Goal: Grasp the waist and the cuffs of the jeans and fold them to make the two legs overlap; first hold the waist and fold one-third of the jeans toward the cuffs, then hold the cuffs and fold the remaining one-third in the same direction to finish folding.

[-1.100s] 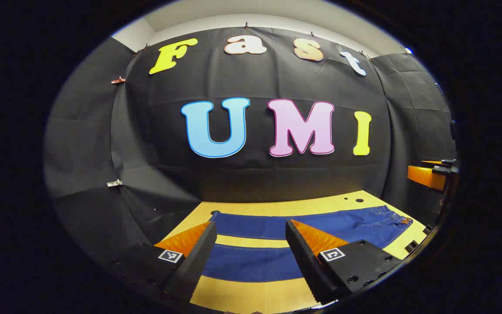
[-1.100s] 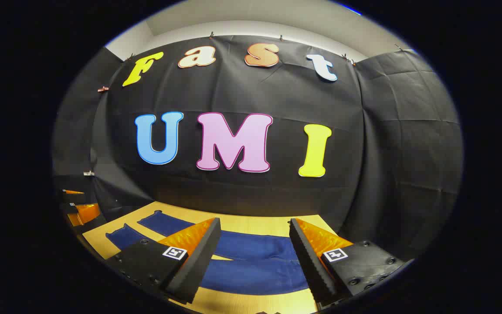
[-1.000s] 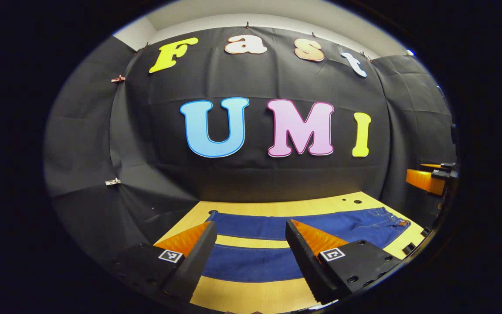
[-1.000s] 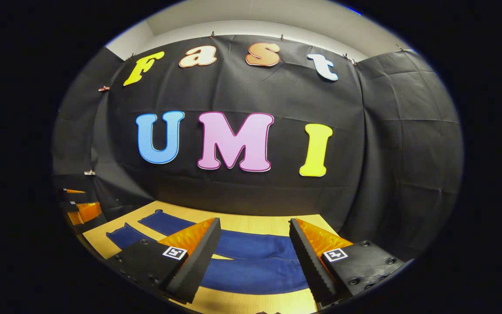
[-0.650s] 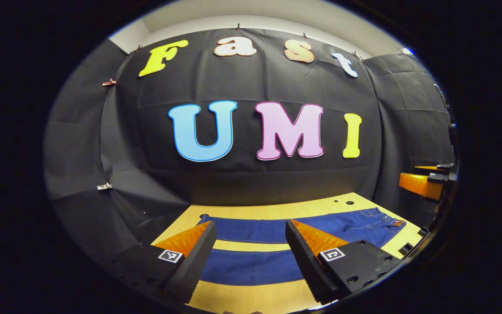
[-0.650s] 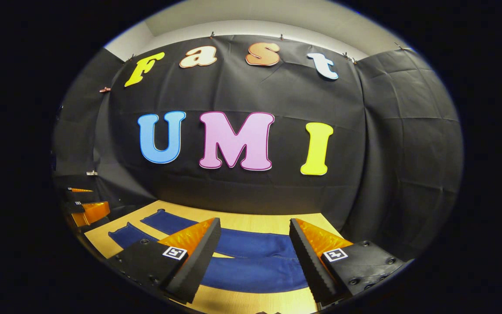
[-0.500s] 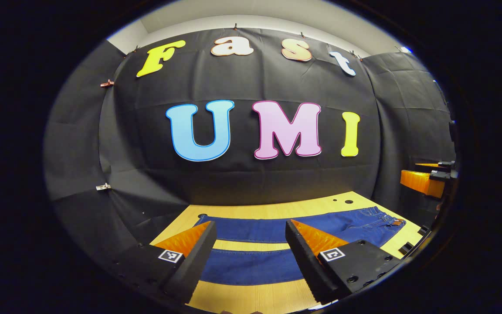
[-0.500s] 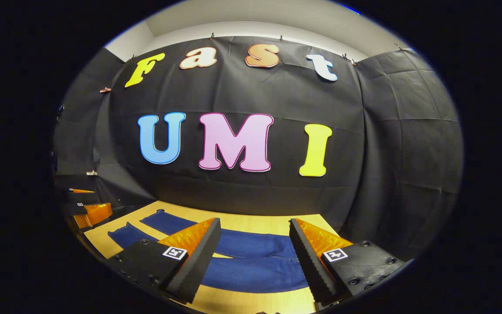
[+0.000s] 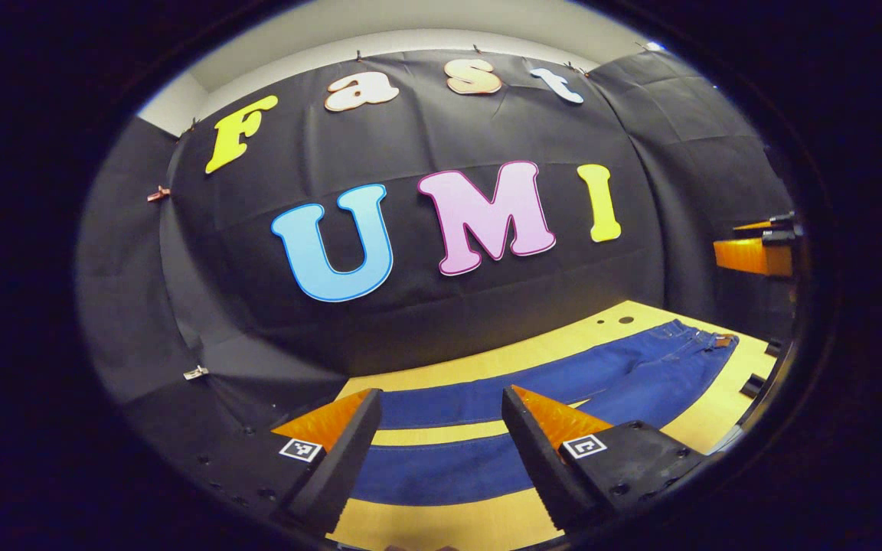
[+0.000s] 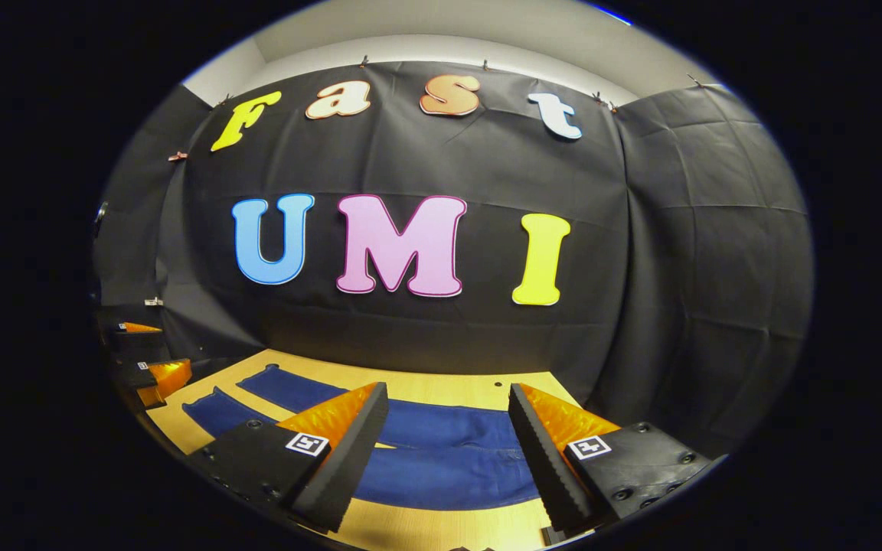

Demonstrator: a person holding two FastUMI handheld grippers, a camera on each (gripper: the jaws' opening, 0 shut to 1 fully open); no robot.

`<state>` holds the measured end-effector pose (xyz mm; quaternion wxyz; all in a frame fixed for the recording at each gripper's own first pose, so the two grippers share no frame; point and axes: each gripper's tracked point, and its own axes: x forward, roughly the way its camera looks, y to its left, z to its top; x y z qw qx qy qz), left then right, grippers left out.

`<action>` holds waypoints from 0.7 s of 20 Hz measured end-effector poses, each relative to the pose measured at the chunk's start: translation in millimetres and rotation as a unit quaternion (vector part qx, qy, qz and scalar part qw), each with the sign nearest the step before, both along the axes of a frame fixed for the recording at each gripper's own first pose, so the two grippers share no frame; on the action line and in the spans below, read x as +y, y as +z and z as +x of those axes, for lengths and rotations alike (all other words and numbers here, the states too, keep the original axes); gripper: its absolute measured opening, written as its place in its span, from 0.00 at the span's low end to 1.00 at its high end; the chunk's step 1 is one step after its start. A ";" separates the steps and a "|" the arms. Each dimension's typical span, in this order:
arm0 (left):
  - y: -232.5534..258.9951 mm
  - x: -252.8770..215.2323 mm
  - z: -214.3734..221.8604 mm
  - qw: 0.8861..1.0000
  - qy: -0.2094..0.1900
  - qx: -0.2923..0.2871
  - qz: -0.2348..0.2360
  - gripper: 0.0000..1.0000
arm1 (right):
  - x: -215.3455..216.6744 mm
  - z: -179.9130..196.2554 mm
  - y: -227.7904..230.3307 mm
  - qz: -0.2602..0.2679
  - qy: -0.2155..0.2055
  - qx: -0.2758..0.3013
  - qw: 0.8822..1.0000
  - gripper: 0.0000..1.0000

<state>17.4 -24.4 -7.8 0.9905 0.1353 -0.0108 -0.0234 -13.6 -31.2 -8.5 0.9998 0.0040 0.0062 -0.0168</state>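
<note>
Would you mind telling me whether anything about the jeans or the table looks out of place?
Nothing stands out: the jeans lie flat and unfolded on the wooden table, legs apart, undamaged.

Both views sharp at centre, no motion blur. Strong fisheye bend twd edges; left gripper view also tilted, table (image 9: 487, 363) sloping up to the right. Lighting from overhead, even, moderately bright on table and jeans (image 9: 441, 471); wall cloth (image 10: 426, 337) dim, darkest low centre above table's far edge. Soft glare on pale strip at top. Periphery falls off dark, detail lost at lower left.
</note>
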 end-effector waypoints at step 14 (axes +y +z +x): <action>-171.3 178.9 61.7 0.900 -0.041 0.162 0.401 0.98 | -34.8 11.9 -30.7 -0.037 -0.010 0.033 0.999 0.97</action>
